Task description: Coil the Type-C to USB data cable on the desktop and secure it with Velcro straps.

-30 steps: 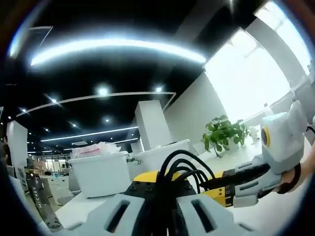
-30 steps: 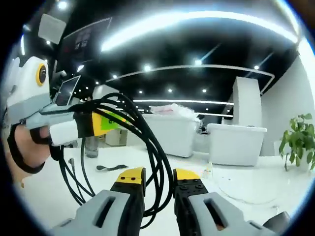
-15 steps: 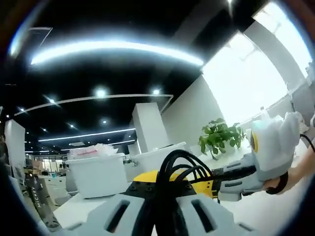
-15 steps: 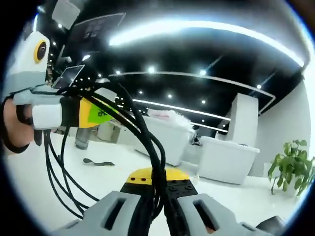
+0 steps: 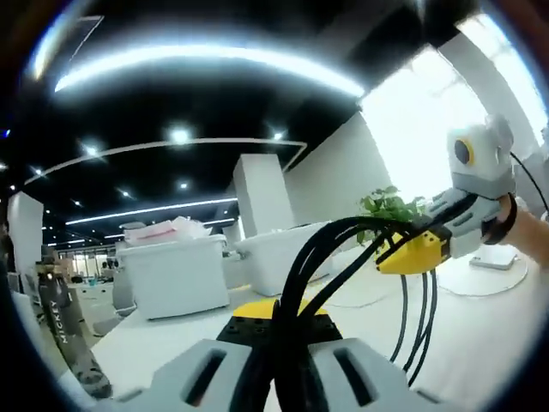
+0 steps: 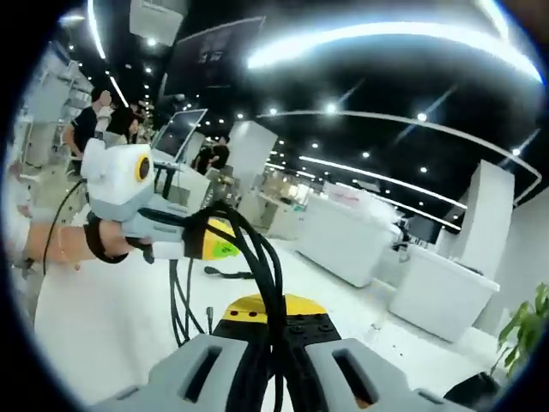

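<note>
In the left gripper view my left gripper (image 5: 276,330) has its jaws closed tight on the black cable (image 5: 322,257), several strands bunched together between the yellow tips. From there the strands arch up and away to the right gripper (image 5: 410,251), which comes in from the right, its yellow tips clamped on the same bundle; below it three loops of cable hang down toward the white desk (image 5: 480,343). A hand (image 5: 525,230) grips that gripper.

In the right gripper view my right gripper (image 6: 274,330) is likewise pinched shut on the cable (image 6: 262,257), the strands running straight up out of the jaws and curving over to the left gripper (image 6: 214,243), which holds the other side of the coil, its hand (image 6: 64,249) beside it. Loops of cable dangle under that gripper, above the desk (image 6: 103,335). Just beyond those loops a small dark strap (image 6: 230,273) lies flat on the desk. Past the strap stand white bins (image 6: 343,240).
</note>
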Motion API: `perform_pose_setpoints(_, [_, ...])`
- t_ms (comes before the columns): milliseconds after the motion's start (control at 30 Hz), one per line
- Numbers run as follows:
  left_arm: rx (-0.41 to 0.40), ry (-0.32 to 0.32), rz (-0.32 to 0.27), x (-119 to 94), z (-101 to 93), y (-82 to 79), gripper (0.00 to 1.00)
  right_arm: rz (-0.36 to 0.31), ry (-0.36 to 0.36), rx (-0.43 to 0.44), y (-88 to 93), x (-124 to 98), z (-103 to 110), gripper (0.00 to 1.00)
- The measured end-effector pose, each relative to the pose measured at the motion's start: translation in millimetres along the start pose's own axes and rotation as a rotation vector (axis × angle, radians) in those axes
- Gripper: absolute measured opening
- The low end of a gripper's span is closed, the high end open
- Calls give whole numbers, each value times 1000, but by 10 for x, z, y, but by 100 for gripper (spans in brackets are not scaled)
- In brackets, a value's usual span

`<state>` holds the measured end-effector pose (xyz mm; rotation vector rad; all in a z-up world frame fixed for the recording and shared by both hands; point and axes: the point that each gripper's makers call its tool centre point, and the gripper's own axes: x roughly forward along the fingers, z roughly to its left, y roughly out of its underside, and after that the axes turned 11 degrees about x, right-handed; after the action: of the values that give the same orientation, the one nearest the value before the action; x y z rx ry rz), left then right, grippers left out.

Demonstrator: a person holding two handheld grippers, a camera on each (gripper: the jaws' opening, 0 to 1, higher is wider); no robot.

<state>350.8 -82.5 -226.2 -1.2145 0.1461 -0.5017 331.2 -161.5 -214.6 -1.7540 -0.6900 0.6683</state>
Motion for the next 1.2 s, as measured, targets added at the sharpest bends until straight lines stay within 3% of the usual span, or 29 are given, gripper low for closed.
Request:
perform_pose_setpoints(100, [1, 26, 8, 4, -19, 78, 4, 58, -11, -80, -36, 59, 42, 2])
perform_pose_setpoints(167, [32, 36, 17, 5, -46, 92, 15, 104, -35, -118, -32, 101, 102, 2])
perform_pose_setpoints(233, [49, 49, 6, -12, -69, 43, 20, 172, -47, -196, 26, 141, 128, 2])
perform_pose_setpoints(333, [63, 106, 13, -20, -166, 36, 16, 197, -95, -231, 52, 174, 244, 2])
perform_pose_setpoints(433, [174, 116, 57, -29, -182, 98, 7, 194, -88, -275, 39, 206, 255, 2])
perform_pose_setpoints(567, [111, 39, 53, -56, -30, -20, 3, 37, 62, -247, -37, 306, 55, 6])
perform_pose_setpoints(633, [70, 21, 46, -77, 21, -70, 3, -53, 148, -167, -34, 314, -17, 11])
perform_pose_setpoints(733, [29, 0, 48, -92, 43, -68, 3, -93, 201, -152, 66, 329, -10, 13])
perform_pose_setpoints(833, [-21, -1, 40, -110, 41, -71, 2, -100, 243, -123, 181, 382, 10, 14])
perform_pose_setpoints(867, [-25, -7, 33, -120, 48, -85, 2, -61, 269, -141, 257, 397, -11, 15])
perform_pose_setpoints(933, [-10, -21, 15, -134, 52, -122, 2, -68, 274, -123, 279, 461, -4, 19])
perform_pose_setpoints(1000, [4, -15, 8, -141, 25, -148, 2, -78, 286, -52, 284, 508, -41, 19])
perform_pose_setpoints(1100, [4, 5, -11, -142, -24, -191, 2, -78, 296, -27, 266, 578, -116, 23])
perform_pose_setpoints(1200, [12, 11, -26, -147, -64, -234, 2, -80, 285, 79, 296, 594, -112, 25])
